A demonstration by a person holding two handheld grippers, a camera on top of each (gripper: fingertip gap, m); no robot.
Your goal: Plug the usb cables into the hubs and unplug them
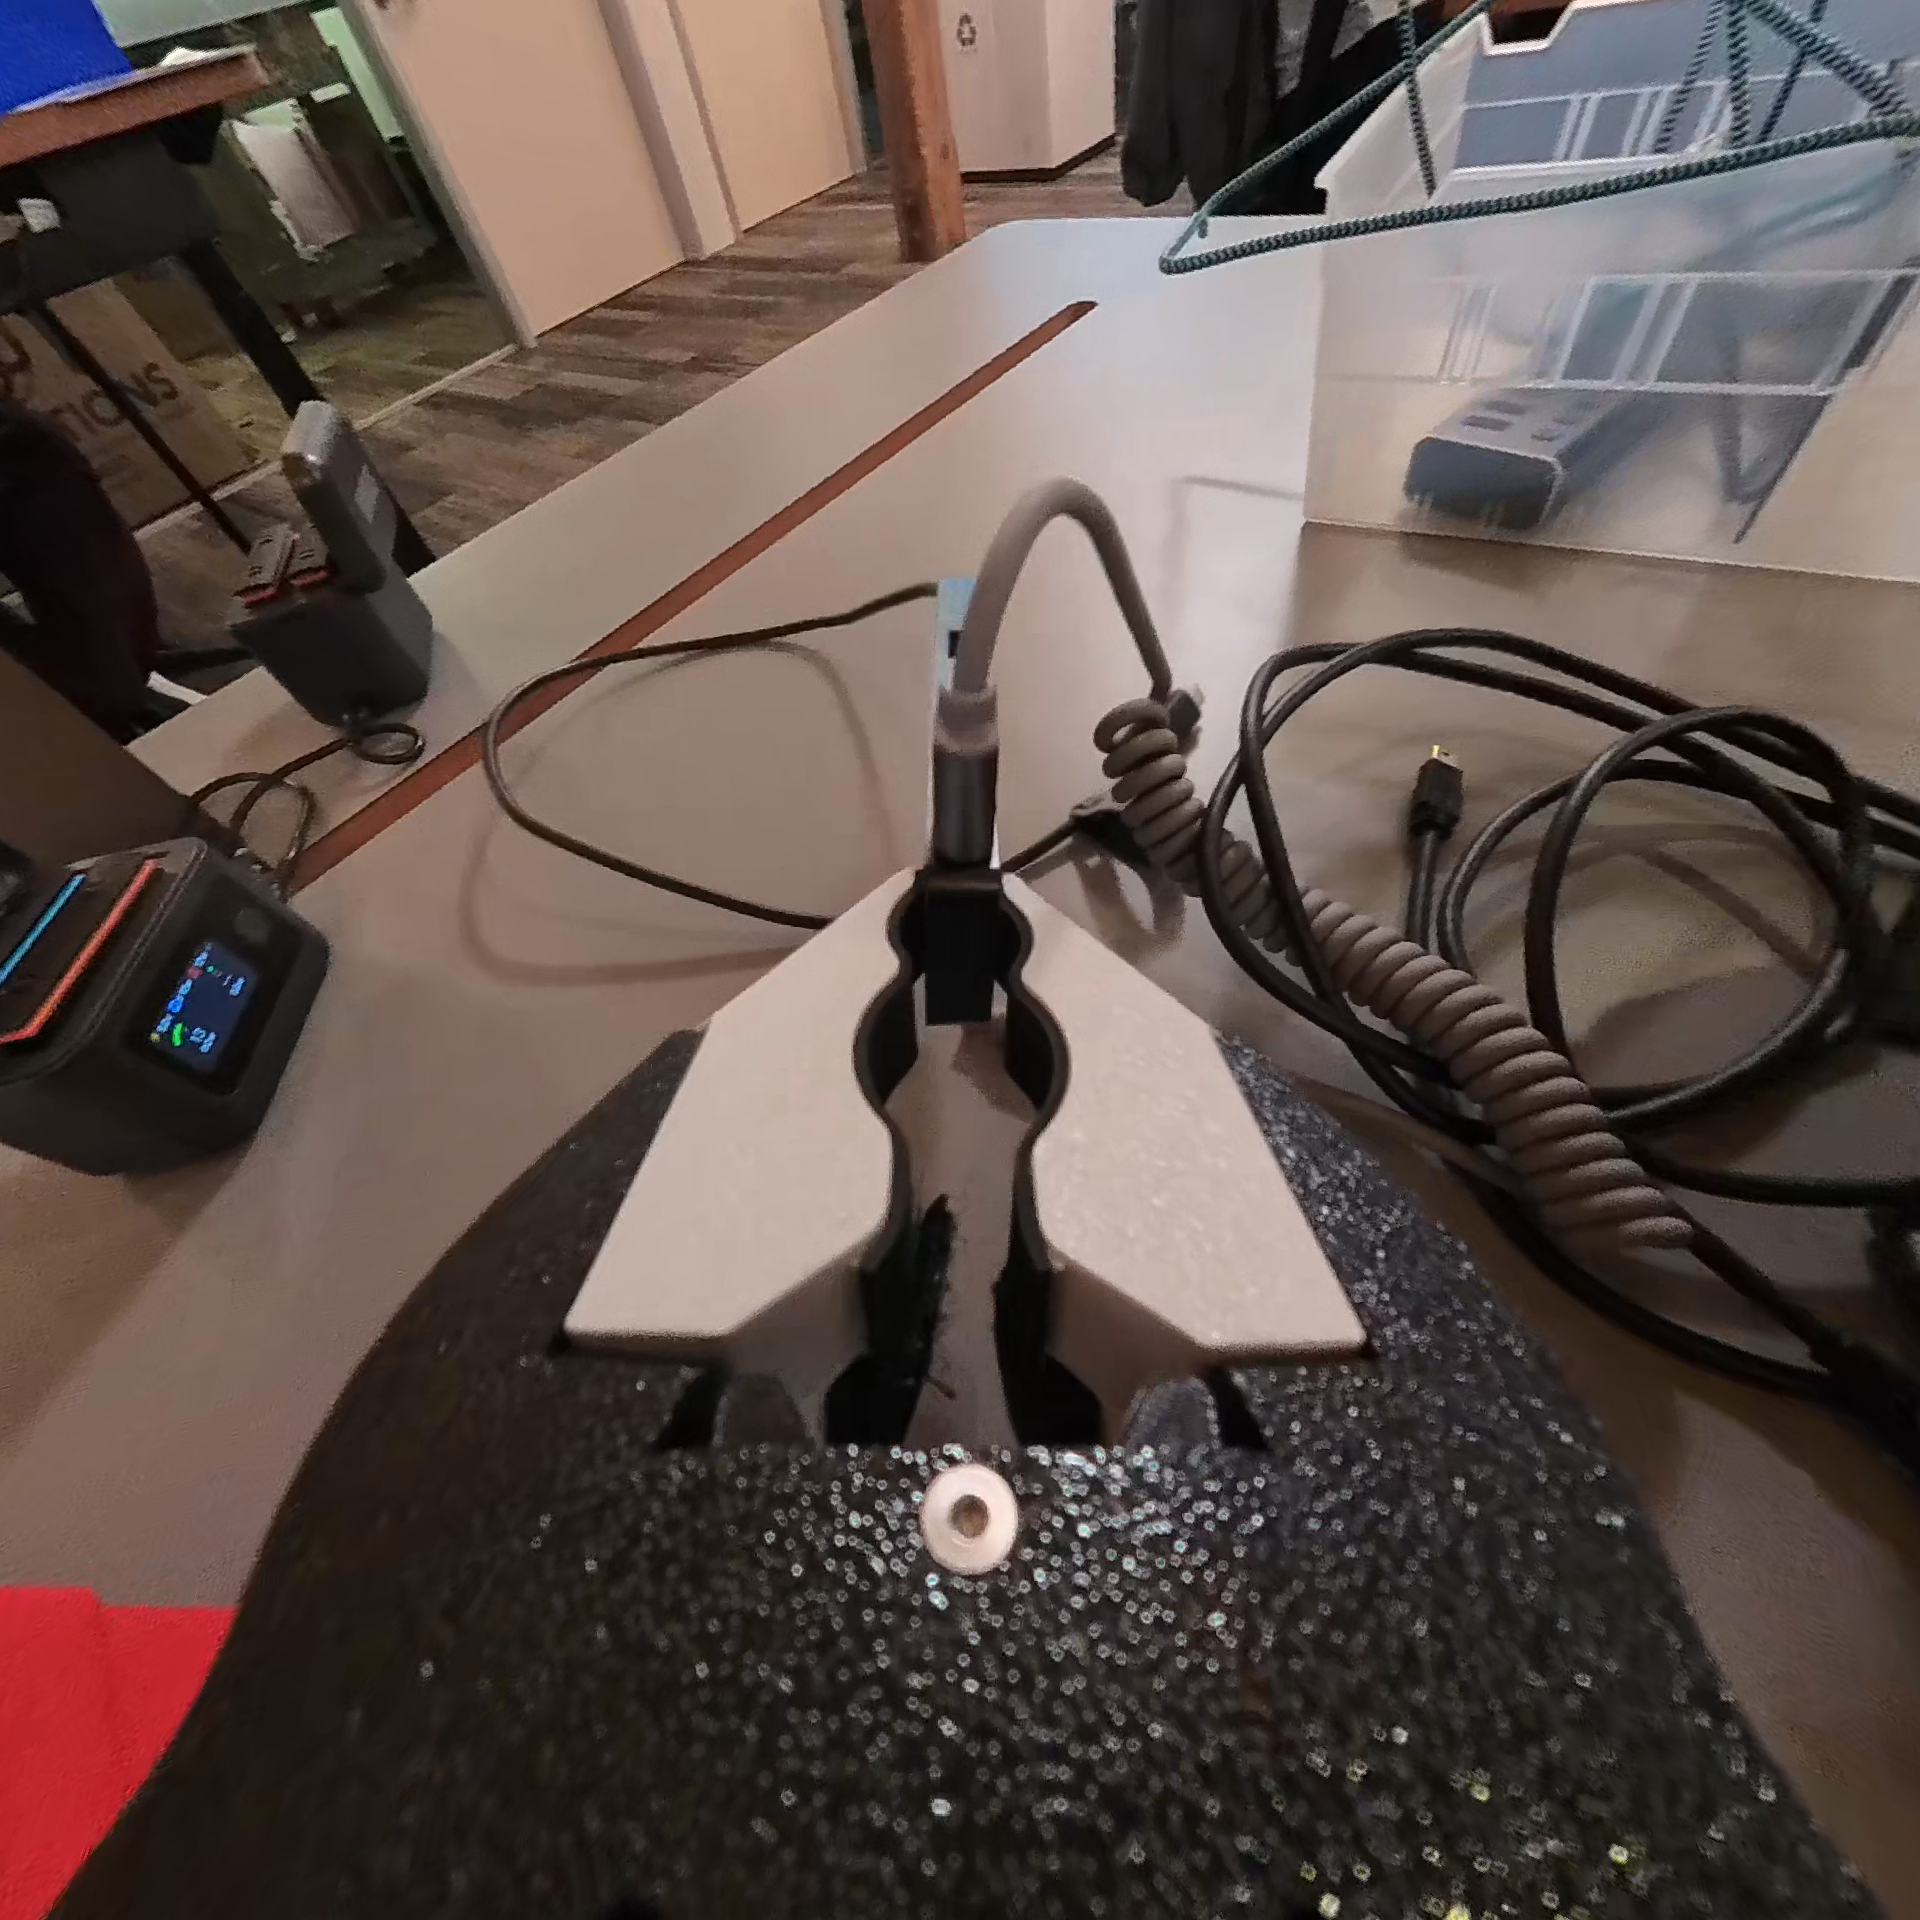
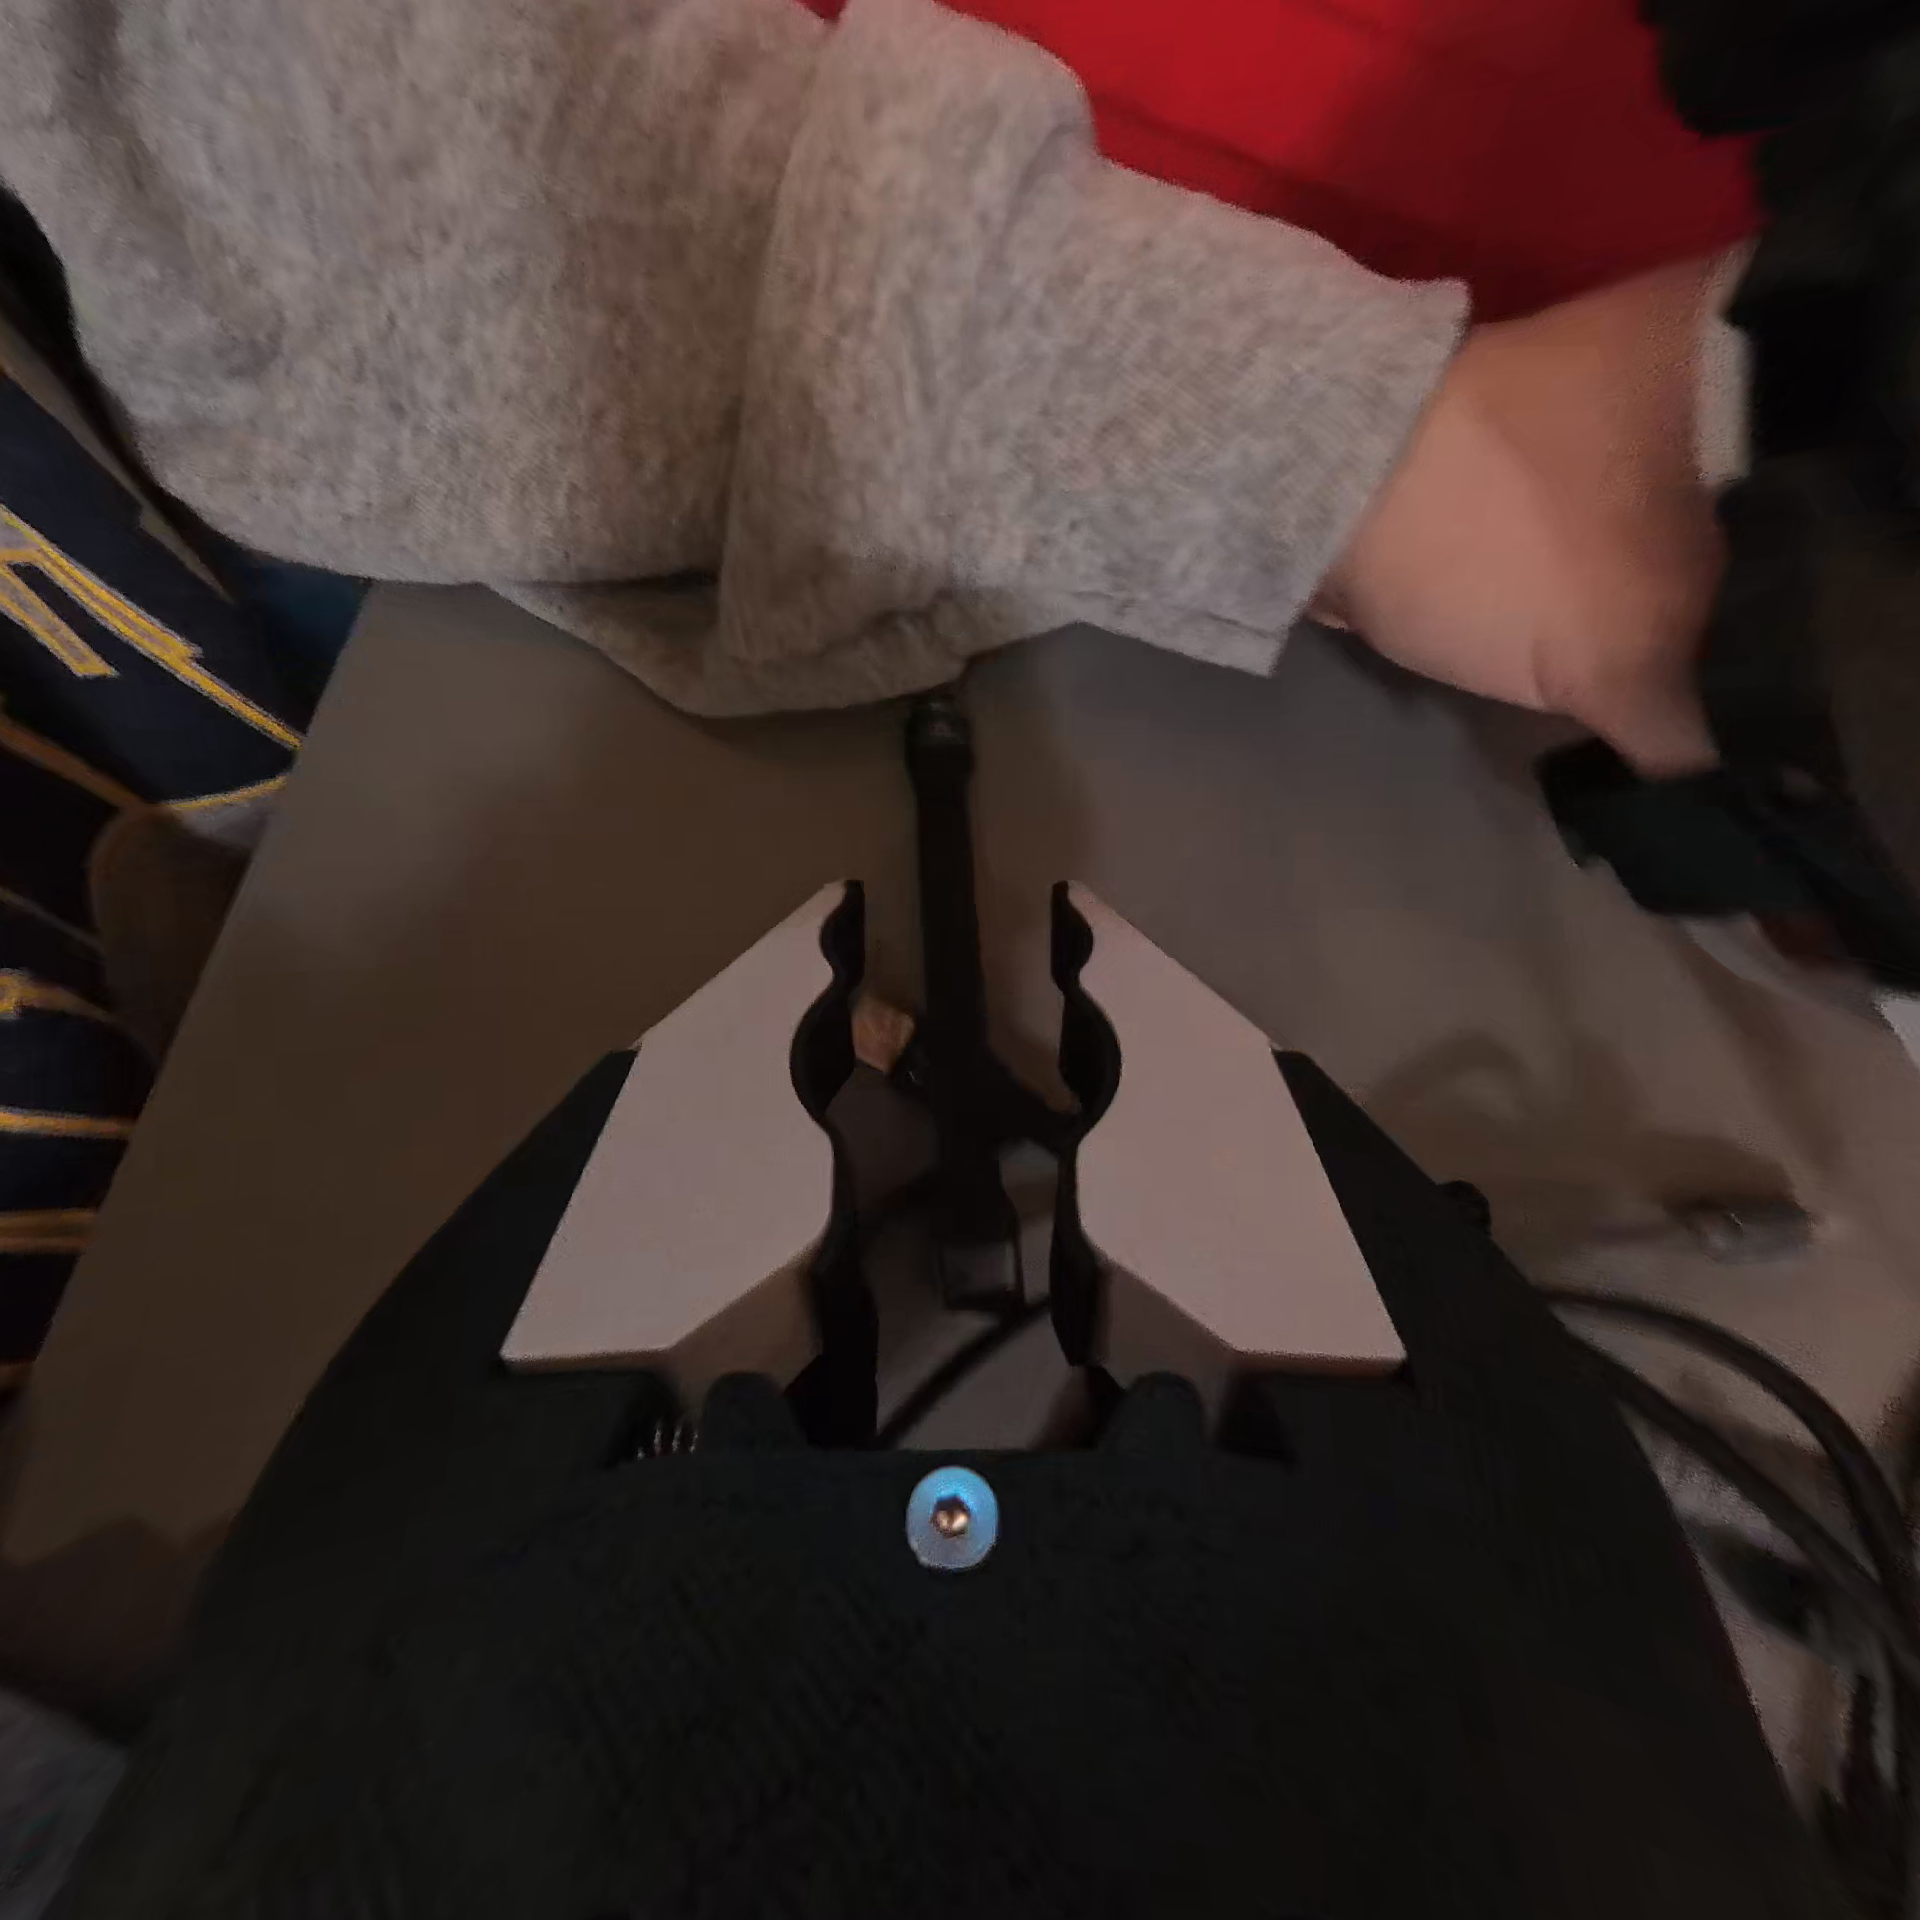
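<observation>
In the left wrist view my left gripper [image 1: 958,914] is shut on the dark plug [image 1: 961,800] of a grey coiled cable [image 1: 1455,1018], which arches up and back down to the table on the right. A slim blue-grey hub [image 1: 948,613] shows just behind the plug, mostly hidden by it, with a thin black lead running off to the left. In the right wrist view my right gripper [image 2: 958,935] is open. A black cable with a plug end [image 2: 961,1039] lies between the spread fingers, close to the right finger, and is not clamped.
A clear plastic bin [image 1: 1621,343] at the back right holds a dark hub [image 1: 1486,468] and braided cords. Tangled black cables [image 1: 1558,831] lie on the right. A black box with a screen [image 1: 156,997] and a grey charger [image 1: 332,582] stand on the left. A grey sleeve [image 2: 727,364] and a hand [image 2: 1538,540] fill the right wrist view. The left gripper's tips are roughly 20 centimeters from the right gripper's.
</observation>
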